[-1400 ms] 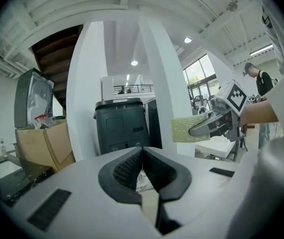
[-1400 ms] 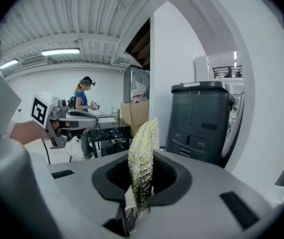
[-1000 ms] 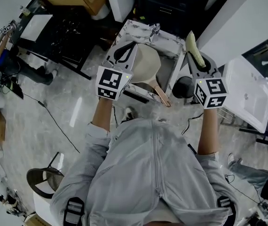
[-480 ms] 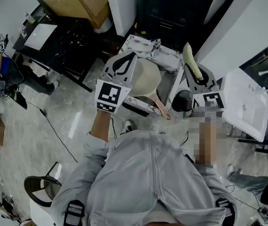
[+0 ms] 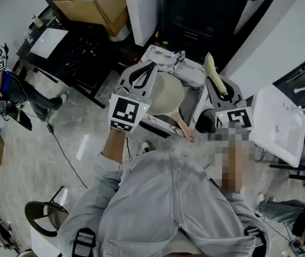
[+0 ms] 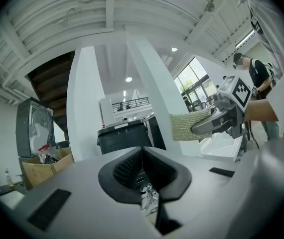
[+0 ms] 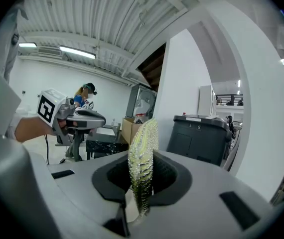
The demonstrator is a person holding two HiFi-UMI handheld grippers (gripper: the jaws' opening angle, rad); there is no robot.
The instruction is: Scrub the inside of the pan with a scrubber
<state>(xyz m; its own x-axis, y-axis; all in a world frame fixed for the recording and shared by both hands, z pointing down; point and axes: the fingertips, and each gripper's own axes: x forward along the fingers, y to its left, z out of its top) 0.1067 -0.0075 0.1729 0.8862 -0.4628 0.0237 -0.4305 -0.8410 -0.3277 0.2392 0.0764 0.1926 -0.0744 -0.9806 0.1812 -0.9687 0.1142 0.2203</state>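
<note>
- Reading the right gripper view first: the right gripper has its jaws pinched on the scrubber, a yellow-green pad standing on edge out of the tips.
- My left gripper has its jaws pressed together with nothing of the task between them; it points out into the room, and no pan shows in its view.
- From the head view, the pan sits mouth-up in a white frame at 12 o'clock from my chest, between the 2 grippers, its copper handle running back toward 5 o'clock.
- The pan lies at about 8 o'clock from the scrubber, near but apart; the pad's long axis runs 11 to 5.
- The left gripper is nearer, overlapping the pan's 9 o'clock rim; I cannot tell if they touch.
- I judge the scrubber must go left and down into the bowl.
</note>
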